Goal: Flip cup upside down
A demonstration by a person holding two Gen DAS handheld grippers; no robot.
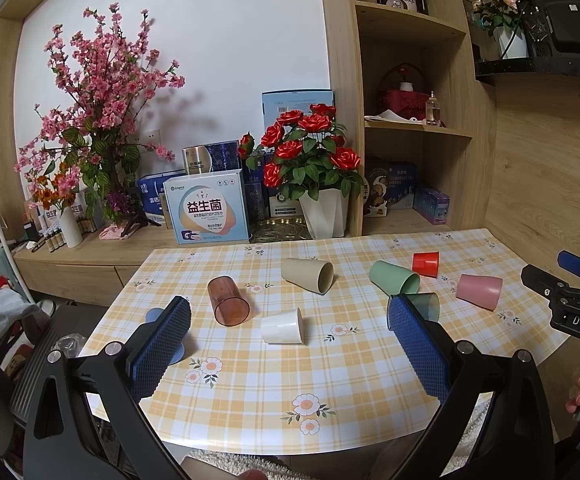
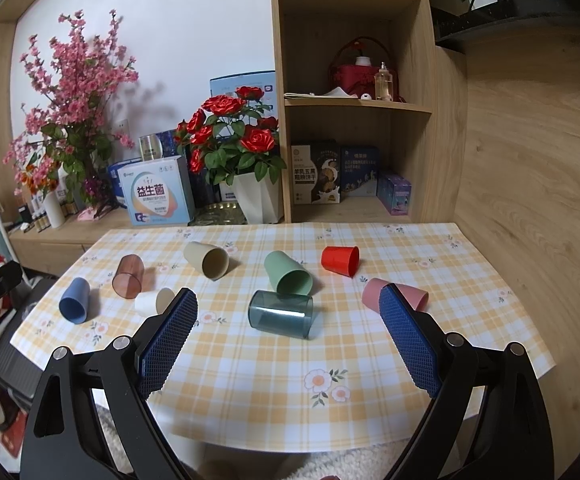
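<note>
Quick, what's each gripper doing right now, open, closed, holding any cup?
Left gripper: open, holding nothing, above the table with the white cup ahead between its fingers.
Right gripper: open, holding nothing, the teal transparent cup ahead of it.

8 cups (image 2: 281,316) on table (image 2: 250,400), on sides; flower pot (image 2: 258,200) behind table.

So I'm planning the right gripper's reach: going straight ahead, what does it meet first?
Probably the clear blue-grey cup lying on its side, centred ahead of the open right gripper; depth is unclear.
</note>
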